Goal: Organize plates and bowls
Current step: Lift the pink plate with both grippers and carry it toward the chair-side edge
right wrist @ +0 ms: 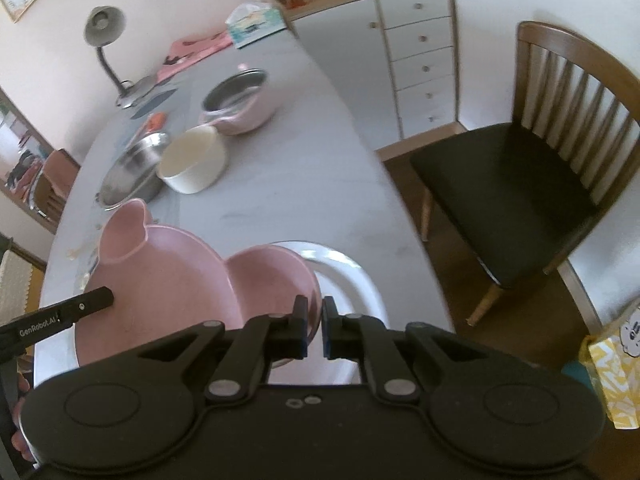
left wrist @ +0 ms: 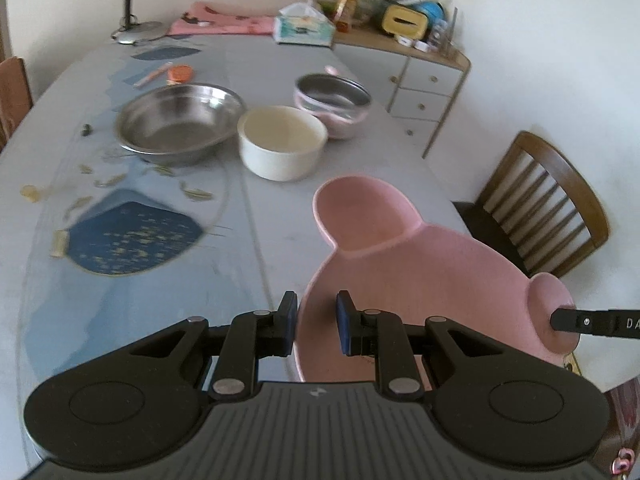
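**Inspector:** State the grip on the pink plate [left wrist: 420,264].

**Observer:** Both grippers hold it. The left gripper [left wrist: 317,320] stands narrowly parted, one pad outside the near-left rim and one inside, clamped on that rim. The right gripper [right wrist: 315,326] is all but closed, its pads pinching the thin edge of the plate's right ear lobe.

**Inspector:** Where does the plate lie?

**Observer:** At the near end of the table [left wrist: 256,216], apparently carried just above it, tilted. In the right wrist view a white plate [right wrist: 352,280] shows directly beneath its right lobe. Whether the two touch I cannot tell.

**Inspector:** And the other ware?

**Observer:** Grouped farther up the table: a steel basin [left wrist: 180,120] on the left, a white bowl [left wrist: 282,142] just beside it, a pink pot [left wrist: 334,104] behind that bowl. All are well apart from the held plate.

**Inspector:** The relation that governs the coming move?

**Observer:** The plate's long axis runs across, ear to ear, between the two grippers; its far ear points towards the bowls. In my judgement it is meant for the white plate below, which lies on the right gripper's side, so that hand leads the lowering and both must release evenly.
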{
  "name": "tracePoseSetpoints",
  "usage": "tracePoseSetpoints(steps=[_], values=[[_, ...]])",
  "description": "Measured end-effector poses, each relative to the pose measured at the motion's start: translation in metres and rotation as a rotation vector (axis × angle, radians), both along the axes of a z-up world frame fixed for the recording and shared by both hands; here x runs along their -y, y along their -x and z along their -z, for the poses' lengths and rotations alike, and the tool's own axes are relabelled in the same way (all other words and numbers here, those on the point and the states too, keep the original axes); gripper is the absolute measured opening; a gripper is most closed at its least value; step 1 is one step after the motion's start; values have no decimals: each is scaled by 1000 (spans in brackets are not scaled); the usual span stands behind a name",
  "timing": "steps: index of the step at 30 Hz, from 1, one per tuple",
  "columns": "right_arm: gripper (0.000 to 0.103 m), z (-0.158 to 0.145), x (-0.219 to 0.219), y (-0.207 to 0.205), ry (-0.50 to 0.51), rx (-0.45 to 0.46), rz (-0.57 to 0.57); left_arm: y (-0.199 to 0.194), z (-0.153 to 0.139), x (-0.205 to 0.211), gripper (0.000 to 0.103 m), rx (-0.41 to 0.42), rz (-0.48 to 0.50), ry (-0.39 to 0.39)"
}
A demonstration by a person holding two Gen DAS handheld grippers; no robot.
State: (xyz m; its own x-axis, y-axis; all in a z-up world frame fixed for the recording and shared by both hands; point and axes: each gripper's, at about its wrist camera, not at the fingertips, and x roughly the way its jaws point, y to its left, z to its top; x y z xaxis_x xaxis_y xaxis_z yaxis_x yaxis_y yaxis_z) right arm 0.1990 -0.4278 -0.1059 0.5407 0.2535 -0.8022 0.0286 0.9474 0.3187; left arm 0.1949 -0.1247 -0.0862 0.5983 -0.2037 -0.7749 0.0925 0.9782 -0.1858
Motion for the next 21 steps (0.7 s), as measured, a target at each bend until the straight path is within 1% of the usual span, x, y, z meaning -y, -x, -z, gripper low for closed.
tracePoseSetpoints(steps=[5,10,15,21], values=[[7,9,24,-3,13,-18,16,-5,11,28,20,-25,28,-12],[7,19,41,-9,23,-36,11,-4,22,47,20,-46,45,-24],[7,29,47,-23,42,-48,-23,0,34,56,20,-76,34,-39],[7,40,44,-47,55,-52,-76,3,47,57,20,-120,0,-38]])
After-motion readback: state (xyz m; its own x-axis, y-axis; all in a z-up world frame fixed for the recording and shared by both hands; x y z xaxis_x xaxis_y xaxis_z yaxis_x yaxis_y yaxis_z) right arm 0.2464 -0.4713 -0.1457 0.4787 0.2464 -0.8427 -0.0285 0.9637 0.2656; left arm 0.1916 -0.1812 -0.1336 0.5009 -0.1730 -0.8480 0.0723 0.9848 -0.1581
